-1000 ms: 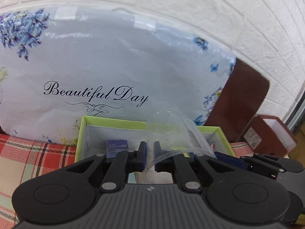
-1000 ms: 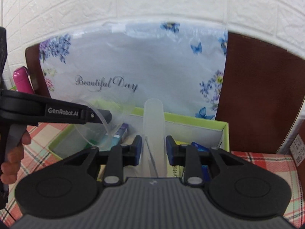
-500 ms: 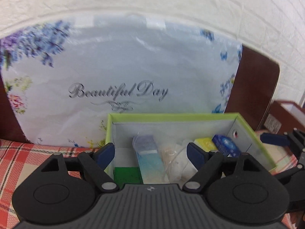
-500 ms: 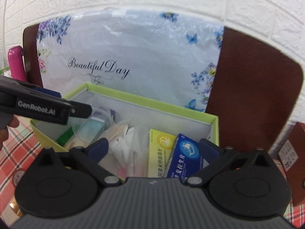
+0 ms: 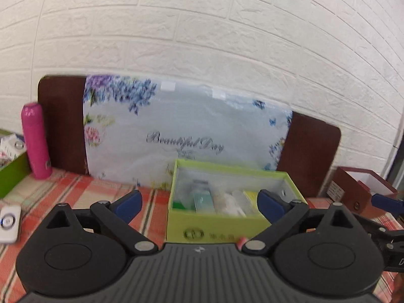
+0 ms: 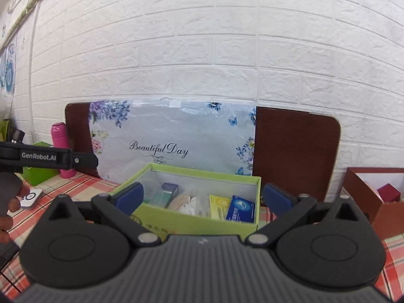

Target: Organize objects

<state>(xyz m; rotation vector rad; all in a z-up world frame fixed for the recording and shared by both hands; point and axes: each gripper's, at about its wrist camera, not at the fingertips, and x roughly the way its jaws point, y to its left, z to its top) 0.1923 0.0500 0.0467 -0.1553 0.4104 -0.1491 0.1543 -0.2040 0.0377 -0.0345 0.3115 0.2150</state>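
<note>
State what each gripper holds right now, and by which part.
Nothing is held. The left gripper and the right gripper have just opened wide, with nothing between their jaws; the green cardboard box sits beyond them.

Domestic setting, prob. a home room w/ a table pushed against a wall. Evidence: red plaid tablecloth (image 6: pixel 83 184); white faux-brick wall panelling (image 6: pixel 202 50); floral "Beautiful Day" bag (image 6: pixel 174 139) leaning on a brown board (image 6: pixel 295 151); pink flask (image 5: pixel 35 141); green box (image 6: pixel 192 219) of small household packets; maroon gift box (image 6: pixel 378 209) at right.
</note>
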